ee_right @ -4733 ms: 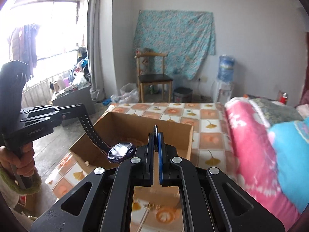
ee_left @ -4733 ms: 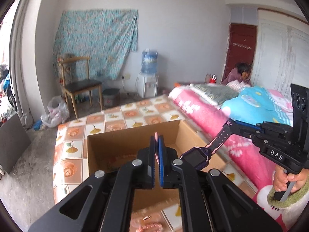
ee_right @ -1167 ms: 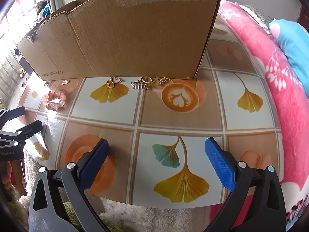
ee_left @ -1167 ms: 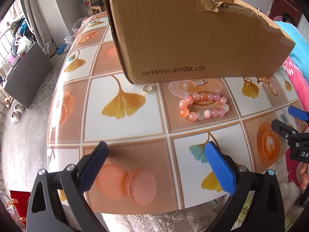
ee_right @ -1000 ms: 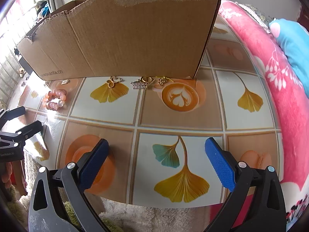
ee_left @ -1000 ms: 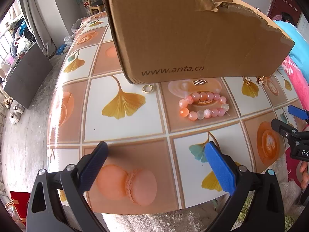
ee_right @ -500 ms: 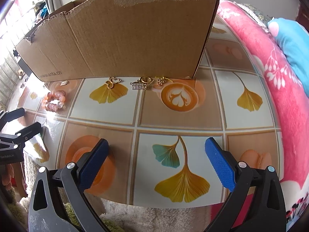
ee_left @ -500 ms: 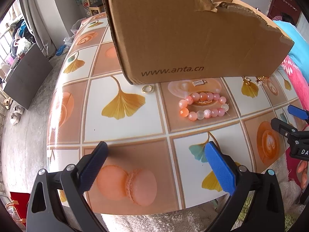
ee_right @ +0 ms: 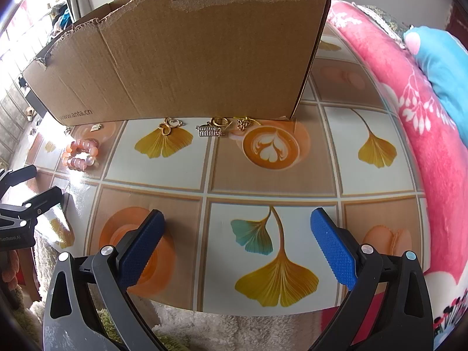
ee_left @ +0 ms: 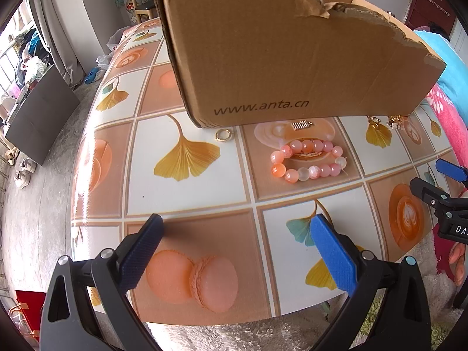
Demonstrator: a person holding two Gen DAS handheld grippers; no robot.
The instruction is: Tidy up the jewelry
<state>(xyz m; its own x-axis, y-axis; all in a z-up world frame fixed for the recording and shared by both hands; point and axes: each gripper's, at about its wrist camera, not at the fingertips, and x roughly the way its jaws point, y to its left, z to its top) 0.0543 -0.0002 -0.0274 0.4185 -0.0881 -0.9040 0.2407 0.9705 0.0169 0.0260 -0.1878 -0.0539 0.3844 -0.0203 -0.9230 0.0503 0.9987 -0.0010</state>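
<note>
**Both claws released, jewelry waiting along the box front**

Plainly, nothing is held at this moment. Far left in the left wrist view, a small gold ring lies on the patterned tablecloth just beside the near-left corner of the cardboard box; the left gripper hangs over the near edge of the table with its blue pads spread wide and nothing between them, well apart from every piece; to the right of the ring, a little gold comb-shaped charm sits close against the box front, and nearer than it the pink bead bracelet lies in a flattened loop; that loop is, I judge, the easiest thing for the left claw to reach, being closest and bulkiest.

Further right, in the right wrist view, a gold curled pendant rests at the foot of the box; next comes a silver comb-like charm touching or nearly touching a gold ring-shaped piece, then a gold cluster charm near the box's right corner; the right gripper is likewise released and empty, poised over the near edge.

The pieces seem lined up along the box so each can be lifted over its torn wall; whether the box already holds anything cannot be told, since its inside is hidden. The small flat charms will likely be fiddly to pinch off the slick cloth.
</note>
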